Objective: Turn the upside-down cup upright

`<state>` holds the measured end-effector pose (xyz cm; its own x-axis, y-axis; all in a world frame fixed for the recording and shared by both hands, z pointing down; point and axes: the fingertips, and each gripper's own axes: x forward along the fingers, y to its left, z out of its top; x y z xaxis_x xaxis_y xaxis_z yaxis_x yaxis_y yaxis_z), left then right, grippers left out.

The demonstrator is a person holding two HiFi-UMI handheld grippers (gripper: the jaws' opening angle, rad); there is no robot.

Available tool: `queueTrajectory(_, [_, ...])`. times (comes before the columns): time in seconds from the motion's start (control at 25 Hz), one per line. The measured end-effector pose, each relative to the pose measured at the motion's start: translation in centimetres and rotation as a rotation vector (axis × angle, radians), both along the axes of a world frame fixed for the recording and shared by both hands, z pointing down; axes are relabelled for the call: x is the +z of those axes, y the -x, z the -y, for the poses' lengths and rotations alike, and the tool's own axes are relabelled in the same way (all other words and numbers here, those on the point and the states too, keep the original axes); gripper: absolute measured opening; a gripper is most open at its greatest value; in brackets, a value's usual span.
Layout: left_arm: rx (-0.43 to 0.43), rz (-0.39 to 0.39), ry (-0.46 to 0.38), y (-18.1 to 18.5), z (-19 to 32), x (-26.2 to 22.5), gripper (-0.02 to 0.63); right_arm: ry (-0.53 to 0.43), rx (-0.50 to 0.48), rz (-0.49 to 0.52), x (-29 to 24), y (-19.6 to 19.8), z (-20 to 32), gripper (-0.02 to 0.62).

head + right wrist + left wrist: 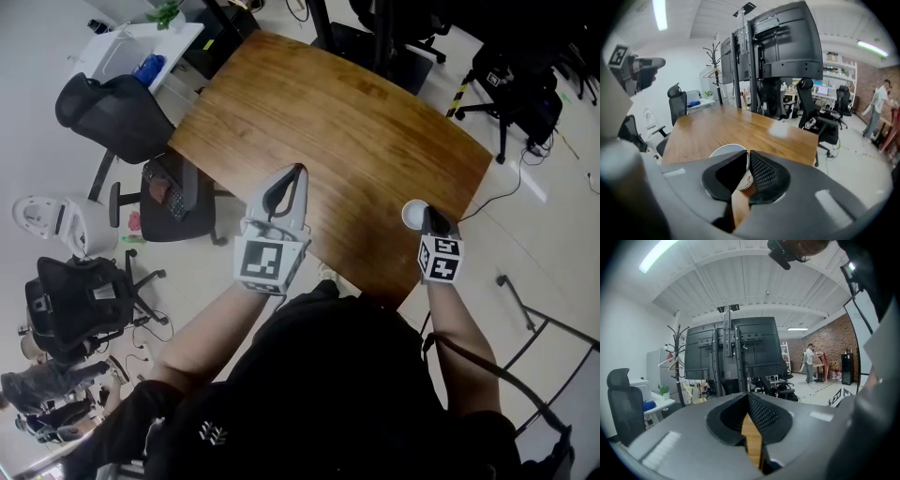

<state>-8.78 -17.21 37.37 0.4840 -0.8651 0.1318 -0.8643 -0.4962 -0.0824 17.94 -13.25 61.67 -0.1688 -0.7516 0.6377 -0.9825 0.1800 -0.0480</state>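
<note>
A white paper cup [412, 214] with red print stands at the near right edge of the wooden table [328, 112]. My right gripper [428, 216] is shut on it, and in the right gripper view the fingers pinch the thin wall of the cup [724, 151] at its upper rim. A round pale face of the cup is turned upward; I cannot tell whether it is the mouth or the base. My left gripper [299, 171] hovers above the table's near edge, left of the cup. Its jaws are shut with nothing between them, tips meeting in the left gripper view [748, 397].
Black office chairs [117, 112] [169, 197] stand along the table's left side, with a white desk [141, 47] behind them. A tall stand of dark screens [773, 42] and a coat rack [714, 70] rise beyond the table's far end. A person [809, 363] stands far off.
</note>
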Motion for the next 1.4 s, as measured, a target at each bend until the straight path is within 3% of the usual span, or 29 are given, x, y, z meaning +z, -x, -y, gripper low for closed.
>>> queueTrajectory(0.24, [-0.008,0.009,-0.006,0.4,-0.1,-0.3,0.000,-0.020,-0.086,-0.317,-0.5,-1.2,0.6,0.021])
queueTrajectory(0.44, [-0.028,0.032,-0.013,1.8,-0.5,-0.4,0.000,-0.018,-0.172,-0.374,0.2,1.9,-0.5,0.025])
queueTrajectory(0.6, [-0.040,0.030,-0.021,2.3,-0.8,-0.8,0.000,-0.023,-0.210,-0.306,0.8,4.7,-0.9,0.038])
queueTrajectory(0.8, [-0.063,0.025,-0.035,2.9,-1.2,-1.5,0.000,-0.011,-0.156,-0.136,2.0,5.7,-0.9,0.048])
queueTrajectory(1.12, [-0.074,0.037,-0.027,3.3,-1.7,-1.3,0.000,-0.051,-0.113,-0.018,2.6,5.7,-1.0,0.052])
queueTrajectory(1.4, [-0.068,0.050,-0.028,3.1,-1.7,-1.6,0.000,-0.065,-0.106,0.026,2.5,5.8,-0.7,0.052])
